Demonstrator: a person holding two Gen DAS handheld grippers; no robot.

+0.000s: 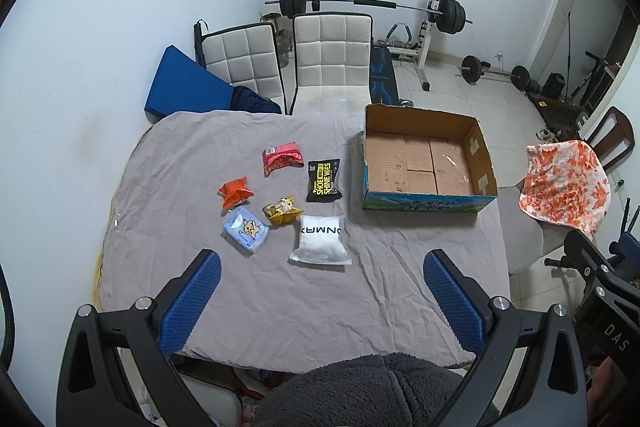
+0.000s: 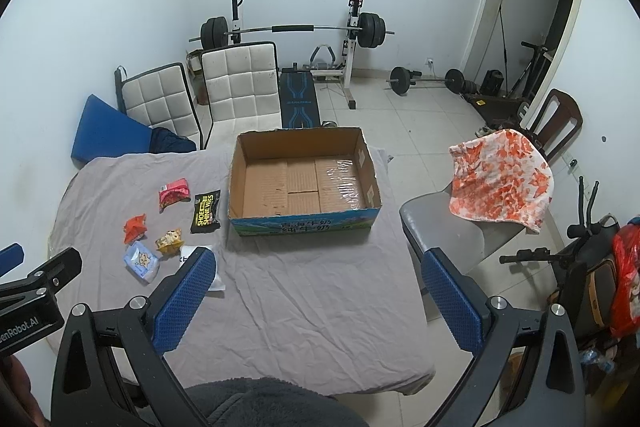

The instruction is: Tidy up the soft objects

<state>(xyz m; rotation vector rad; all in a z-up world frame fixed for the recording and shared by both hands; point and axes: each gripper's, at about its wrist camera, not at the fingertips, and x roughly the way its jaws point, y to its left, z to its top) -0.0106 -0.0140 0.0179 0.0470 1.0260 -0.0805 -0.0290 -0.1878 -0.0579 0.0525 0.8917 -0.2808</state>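
Six soft packets [image 1: 280, 203] lie left of the empty cardboard box [image 1: 426, 207]; left gripper [image 1: 320, 291] and right gripper [image 2: 320, 291] both gape, holding nothing.

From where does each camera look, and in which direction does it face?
Left wrist: sits behind the open left tool, above the table's near edge, facing the soft packets; the person's dark fleece shows below.
Right wrist: sits behind the open right tool, further right, facing the cardboard box; the left tool's body shows at the left edge.
Both share the grey tablecloth, packets, empty box, chairs and barbell rack.
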